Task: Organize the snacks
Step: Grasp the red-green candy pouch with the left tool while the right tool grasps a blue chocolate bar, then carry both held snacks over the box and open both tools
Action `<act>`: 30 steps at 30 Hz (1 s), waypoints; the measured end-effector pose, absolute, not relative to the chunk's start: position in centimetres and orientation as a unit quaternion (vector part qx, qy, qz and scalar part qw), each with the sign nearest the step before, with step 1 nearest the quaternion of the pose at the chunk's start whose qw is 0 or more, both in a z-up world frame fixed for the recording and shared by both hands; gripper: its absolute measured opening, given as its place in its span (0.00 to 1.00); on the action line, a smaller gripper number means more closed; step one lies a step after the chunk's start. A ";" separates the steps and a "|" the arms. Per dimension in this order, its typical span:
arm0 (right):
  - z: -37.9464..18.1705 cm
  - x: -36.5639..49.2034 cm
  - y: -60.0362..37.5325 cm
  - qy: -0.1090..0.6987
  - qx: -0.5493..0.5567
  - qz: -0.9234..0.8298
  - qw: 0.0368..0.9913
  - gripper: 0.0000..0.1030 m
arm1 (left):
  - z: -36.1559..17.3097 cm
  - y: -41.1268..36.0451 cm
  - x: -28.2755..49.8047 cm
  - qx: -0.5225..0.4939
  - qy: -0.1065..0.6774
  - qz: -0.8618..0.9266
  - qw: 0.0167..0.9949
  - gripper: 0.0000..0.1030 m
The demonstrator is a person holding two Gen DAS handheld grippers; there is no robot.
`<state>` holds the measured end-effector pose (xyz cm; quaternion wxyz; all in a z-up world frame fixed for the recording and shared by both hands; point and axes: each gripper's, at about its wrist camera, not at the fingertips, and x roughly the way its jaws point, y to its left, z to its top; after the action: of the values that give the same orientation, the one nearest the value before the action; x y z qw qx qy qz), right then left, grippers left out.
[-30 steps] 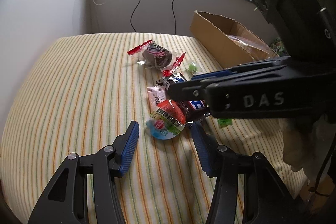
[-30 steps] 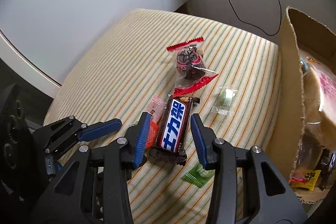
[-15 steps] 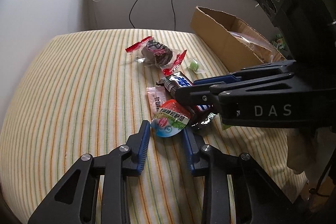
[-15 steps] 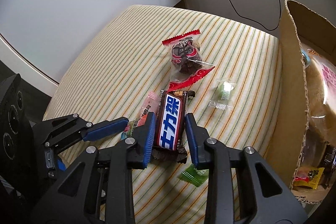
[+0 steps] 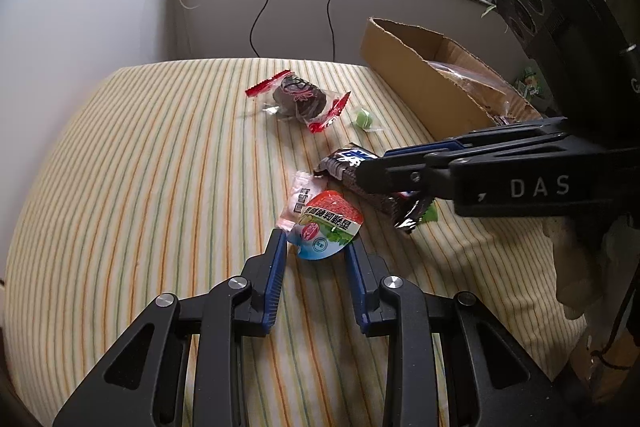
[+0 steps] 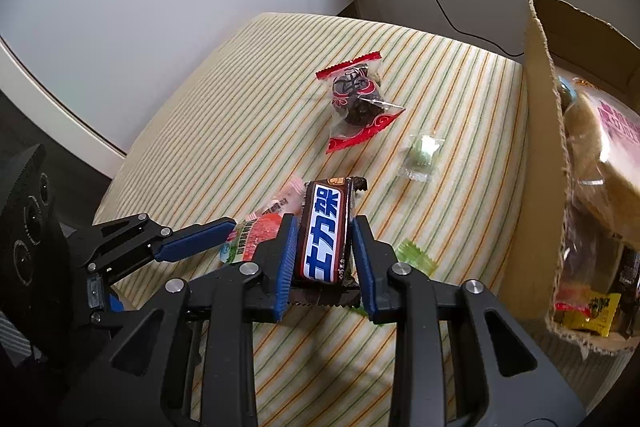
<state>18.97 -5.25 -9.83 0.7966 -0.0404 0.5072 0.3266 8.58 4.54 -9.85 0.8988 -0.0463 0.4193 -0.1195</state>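
**Now pinched: two snacks, one in each tool**

Closed in on both sides within the last second. Went from a wide spread around the jelly cup to a pinch with the left tool, pads against the cup's edge on either side. Likewise brought the right tool from loosely open to squeezing the chocolate bar across its width, close to the near end. Barely shifted either hand meanwhile.

Cannot tell whether either snack is clear of the striped surface yet. Shows the cup low over the cloth, its far edge overlapping a pink sachet, and the bar just beside it, above a green packet.

Probably ends the grasping step and opens the carrying one. Calls next for lifting both and swinging them toward the cardboard box at the right, already holding packets. Leaves the red-wrapped dark snack, the small green candy, the sachet and the green packet to collect afterwards.

Worth watching: a thin grip on the cup's slick lid, and a sachet that may get dragged along.
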 end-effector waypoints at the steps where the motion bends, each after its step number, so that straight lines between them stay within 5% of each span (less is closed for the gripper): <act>1: -9.8 18.8 -5.3 0.507 -0.040 0.327 0.796 0.28 | -9.9 4.6 8.3 -0.047 0.419 -0.118 0.899 0.27; 9: -10.1 17.4 -5.8 0.503 -0.047 0.330 0.797 0.22 | -9.6 5.7 6.8 -0.067 0.413 -0.111 0.901 0.27; 18: -10.3 17.0 -4.9 0.509 -0.082 0.334 0.789 0.33 | -9.1 6.5 5.8 -0.076 0.406 -0.102 0.905 0.27; 30: -10.1 16.7 -3.8 0.491 -0.108 0.321 0.803 0.29 | -8.0 7.1 5.2 -0.080 0.392 -0.096 0.911 0.27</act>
<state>16.70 -3.80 -10.14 0.8026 -0.1083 0.4908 0.3211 5.22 7.09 -7.99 0.9114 -0.0796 0.3920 -0.0962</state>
